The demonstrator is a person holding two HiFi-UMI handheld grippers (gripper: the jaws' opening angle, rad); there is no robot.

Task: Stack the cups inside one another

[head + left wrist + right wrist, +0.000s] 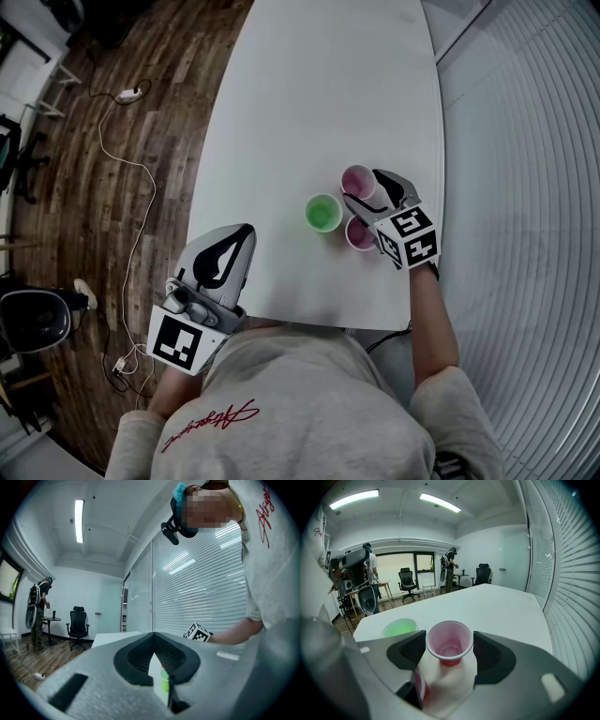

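White surface (309,94) carries three upright cups right of centre. Right tool (362,186) is spread, straddling the upper pink cup (358,181) without pinching it. Lower pink cup (359,234) sits just below, green cup (323,213) to the left. Left tool (246,232), lower left, is pressed together.

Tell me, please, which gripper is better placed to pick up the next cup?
Right gripper: its open jaws straddle a pink cup, with the green cup close beside. The left gripper is shut, back at the table's near edge, apart from all cups.
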